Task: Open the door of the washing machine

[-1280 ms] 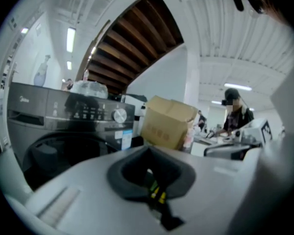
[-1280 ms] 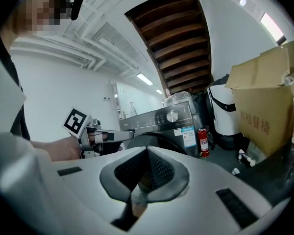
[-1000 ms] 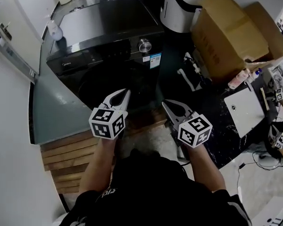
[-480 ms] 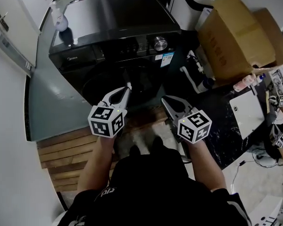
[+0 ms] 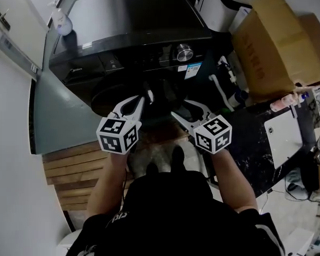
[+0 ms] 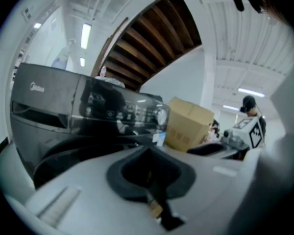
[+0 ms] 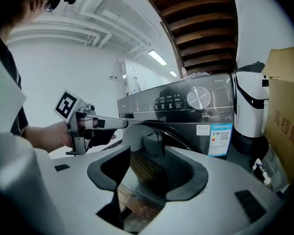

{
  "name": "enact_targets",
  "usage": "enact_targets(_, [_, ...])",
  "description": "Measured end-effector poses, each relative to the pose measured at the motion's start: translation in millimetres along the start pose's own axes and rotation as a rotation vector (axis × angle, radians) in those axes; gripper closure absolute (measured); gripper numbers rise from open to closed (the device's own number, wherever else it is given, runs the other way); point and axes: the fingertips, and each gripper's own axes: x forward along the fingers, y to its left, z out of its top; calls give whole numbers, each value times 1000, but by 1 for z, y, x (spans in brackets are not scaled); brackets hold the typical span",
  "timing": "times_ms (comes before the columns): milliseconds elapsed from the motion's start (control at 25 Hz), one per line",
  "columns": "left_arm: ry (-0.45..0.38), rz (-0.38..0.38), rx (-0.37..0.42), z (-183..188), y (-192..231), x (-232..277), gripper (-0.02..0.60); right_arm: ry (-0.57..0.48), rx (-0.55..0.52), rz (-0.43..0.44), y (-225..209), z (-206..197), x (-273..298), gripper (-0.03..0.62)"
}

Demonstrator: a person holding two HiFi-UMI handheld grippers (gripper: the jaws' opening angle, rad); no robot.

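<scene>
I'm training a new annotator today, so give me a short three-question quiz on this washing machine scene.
1. True or false: the cardboard box stands on top of the washing machine.
2. Whose jaws stand apart? A) left gripper B) right gripper C) both
3. What stands on the machine's top, far left corner?
Key: 1 false, it stands beside it. 2 B; its jaws have just been opening, nothing between them. 3 a bottle.

Grey floor (image 5: 56,119): washing machine (image 5: 133,31) stands on it. Wooden slat platform (image 5: 77,172) lies just in front of the machine. Cardboard box (image 5: 272,41) sits near the machine's right side.
</scene>
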Motion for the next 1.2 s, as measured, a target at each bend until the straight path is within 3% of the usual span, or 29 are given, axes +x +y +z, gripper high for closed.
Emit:
enact_targets(480, [-27, 108, -17, 21, 32, 8, 572, 125, -80, 75, -50, 1, 58, 333])
enact_targets(760, [-13, 186, -36, 16, 49, -3, 572, 230, -152, 54, -84, -10, 88, 341])
enact_targets(920, [3, 187, -26, 14, 45, 1, 572, 313, -234, 28, -101, -25, 104, 361])
enact_targets(1200, [29, 216, -55, 4, 51, -1, 572, 372, -313, 63, -103, -38, 119, 365])
